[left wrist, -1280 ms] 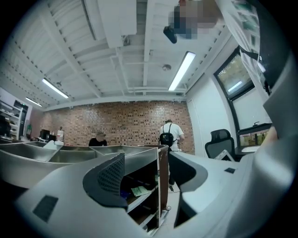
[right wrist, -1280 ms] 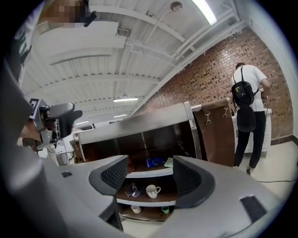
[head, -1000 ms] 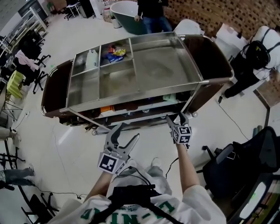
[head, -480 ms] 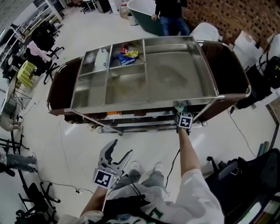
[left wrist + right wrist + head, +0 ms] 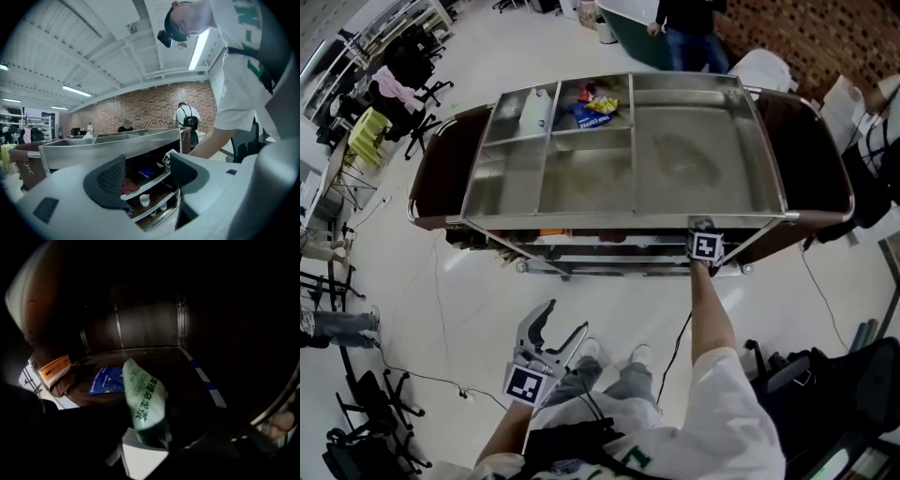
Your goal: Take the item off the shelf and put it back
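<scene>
A green and white printed packet [image 5: 143,401] stands tilted on the dark middle shelf of the cart [image 5: 619,221]. Its lower end sits between the jaws of my right gripper [image 5: 154,439]. Those jaws have just been closing and now grip the packet. In the head view only the marker cube of the right gripper [image 5: 705,247] shows, at the cart's front right edge; its fingers are hidden under the steel top. My left gripper [image 5: 566,317] hangs open over the floor in front of the cart, with nothing between its fingers [image 5: 110,180].
A blue coffee packet [image 5: 105,380] and an orange box [image 5: 55,367] lie further along the same shelf. White cups [image 5: 144,200] stand on a lower shelf. Snack bags [image 5: 595,111] lie in a top compartment. A person [image 5: 689,23] stands behind the cart; a black chair [image 5: 834,375] is at right.
My right gripper has gone forward and down, from in front of the cart to under its steel top. My left gripper has drawn back toward the body.
</scene>
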Tool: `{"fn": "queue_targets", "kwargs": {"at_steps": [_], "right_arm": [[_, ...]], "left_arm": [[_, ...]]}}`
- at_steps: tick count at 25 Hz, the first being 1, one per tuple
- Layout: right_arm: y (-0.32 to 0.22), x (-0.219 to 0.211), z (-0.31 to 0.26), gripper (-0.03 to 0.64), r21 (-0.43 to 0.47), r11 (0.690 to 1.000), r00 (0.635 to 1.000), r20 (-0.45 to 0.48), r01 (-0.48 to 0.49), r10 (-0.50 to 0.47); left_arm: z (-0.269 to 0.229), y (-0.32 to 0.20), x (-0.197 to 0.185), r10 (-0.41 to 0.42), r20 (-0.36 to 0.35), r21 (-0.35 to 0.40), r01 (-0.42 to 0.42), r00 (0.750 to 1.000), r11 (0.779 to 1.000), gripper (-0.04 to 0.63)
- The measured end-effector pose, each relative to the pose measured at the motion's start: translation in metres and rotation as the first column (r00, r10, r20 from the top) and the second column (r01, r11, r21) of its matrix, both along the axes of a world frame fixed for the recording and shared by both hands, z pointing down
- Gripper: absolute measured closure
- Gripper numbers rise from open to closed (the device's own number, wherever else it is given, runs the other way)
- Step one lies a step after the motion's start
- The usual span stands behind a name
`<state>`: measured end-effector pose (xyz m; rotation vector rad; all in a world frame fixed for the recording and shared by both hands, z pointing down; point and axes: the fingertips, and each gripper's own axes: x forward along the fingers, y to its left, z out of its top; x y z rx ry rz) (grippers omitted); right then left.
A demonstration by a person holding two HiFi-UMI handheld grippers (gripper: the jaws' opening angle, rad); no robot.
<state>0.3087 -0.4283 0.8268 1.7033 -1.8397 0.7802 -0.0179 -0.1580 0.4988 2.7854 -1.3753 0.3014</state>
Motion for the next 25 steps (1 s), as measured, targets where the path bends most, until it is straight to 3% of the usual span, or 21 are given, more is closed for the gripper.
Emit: {"fn": "queue_targets", "kwargs": {"at_steps": [1, 2, 4, 12, 19, 25], "right_arm": [[0.003, -0.004, -0.001, 0.470, 0.010, 1.000, 1.000, 0.004, 0.007, -0.007], [0.006, -0.006, -0.001, 0.521, 0.018, 1.000, 1.000, 0.010, 0.007, -0.007], [0.014, -0.007, -0.004, 0.543, 0.033, 0.999, 1.000, 0.021, 0.002, -0.003], [0.083, -0.023, -0.041, 0.554, 0.169, 0.984, 0.993, 0.091, 0.056, -0.072], [0.173, -0.047, -0.135, 0.556, 0.324, 0.945, 0.990, 0.106, 0.055, -0.094], [0.233, -0.069, -0.228, 0.555, 0.437, 0.897, 0.987, 0.099, 0.069, -0.124]], "left_arm": [[-0.001, 0.001, -0.001, -0.004, -0.004, 0.004, 0.004, 1.000, 1.000, 0.313], [-0.002, 0.002, -0.002, -0.008, -0.006, 0.006, 0.008, 1.000, 1.000, 0.313], [-0.004, 0.002, -0.004, -0.011, -0.014, 0.008, 0.012, 1.000, 1.000, 0.313], [-0.008, 0.001, 0.001, 0.047, -0.060, 0.029, -0.045, 0.997, 0.999, 0.313], [-0.022, -0.012, -0.014, 0.055, -0.125, 0.082, -0.045, 0.991, 0.996, 0.313], [-0.012, -0.023, -0.031, 0.079, -0.105, 0.163, -0.061, 0.991, 0.985, 0.313]]}}
